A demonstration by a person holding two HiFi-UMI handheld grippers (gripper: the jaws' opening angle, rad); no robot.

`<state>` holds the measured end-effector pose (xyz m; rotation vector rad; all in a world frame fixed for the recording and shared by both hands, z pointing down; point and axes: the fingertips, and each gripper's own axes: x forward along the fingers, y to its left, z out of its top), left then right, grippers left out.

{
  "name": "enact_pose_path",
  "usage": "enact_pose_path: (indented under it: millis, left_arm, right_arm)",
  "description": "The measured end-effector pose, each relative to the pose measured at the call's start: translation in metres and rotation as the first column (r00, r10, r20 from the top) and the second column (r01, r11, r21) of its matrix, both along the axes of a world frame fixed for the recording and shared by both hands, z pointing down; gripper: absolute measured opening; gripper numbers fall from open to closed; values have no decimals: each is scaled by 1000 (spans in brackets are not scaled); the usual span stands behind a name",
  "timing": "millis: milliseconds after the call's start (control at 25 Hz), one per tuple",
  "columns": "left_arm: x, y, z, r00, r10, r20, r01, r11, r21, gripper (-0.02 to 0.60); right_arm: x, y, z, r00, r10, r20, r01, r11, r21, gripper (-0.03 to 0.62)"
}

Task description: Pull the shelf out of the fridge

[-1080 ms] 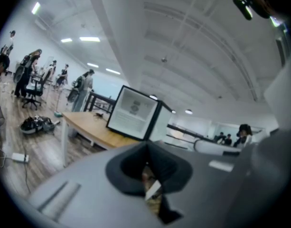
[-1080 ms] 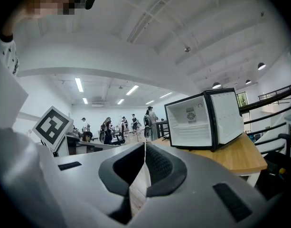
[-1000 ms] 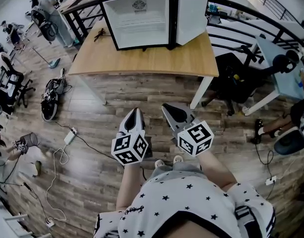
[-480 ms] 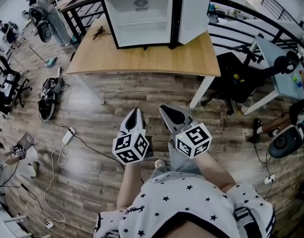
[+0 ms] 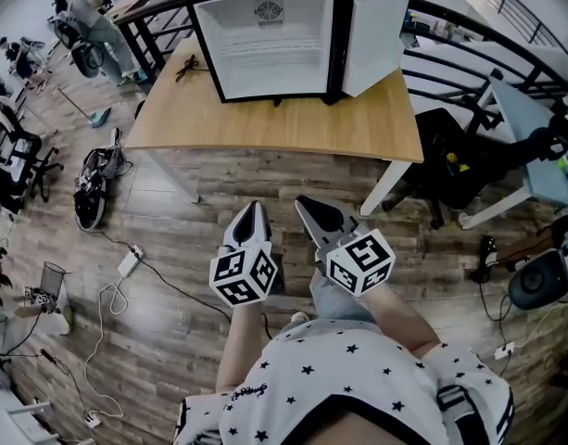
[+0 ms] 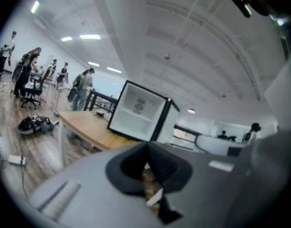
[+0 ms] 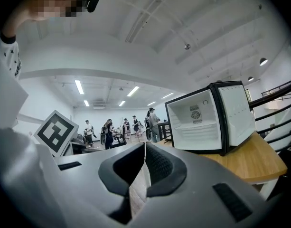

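One fridge stands on one wooden table, its single door swung open, at twelve o'clock from the two grippers. One shelf sits inside it. Left gripper and right gripper both have their jaws pressed together, holding nothing.

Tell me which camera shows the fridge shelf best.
The right gripper view: it looks straight into the open fridge, shelf plainly visible. The head view shows it from steeply above; the left gripper view, small and blurred.
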<state>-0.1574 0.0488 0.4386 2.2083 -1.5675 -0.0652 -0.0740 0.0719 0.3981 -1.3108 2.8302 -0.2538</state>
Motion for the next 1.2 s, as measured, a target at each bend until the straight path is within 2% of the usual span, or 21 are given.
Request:
enact_pose_path:
  millis: [640, 920, 1200]
  left_arm:
    - [32, -141, -7, 1000, -14, -24, 14, 1000, -18, 6]
    - [39, -200, -12, 997, -60, -49, 59, 998, -17, 6]
    - [63, -254, -8, 994, -87, -73, 86, 996, -23, 6]
  right_arm:
    - [38, -145, -2, 999, -24, -48, 24, 1000, -1, 23]
    - [53, -199, -4, 997, -59, -56, 59, 998, 4, 23]
    - [77, -253, 1, 995, -88, -54, 88, 996, 4, 23]
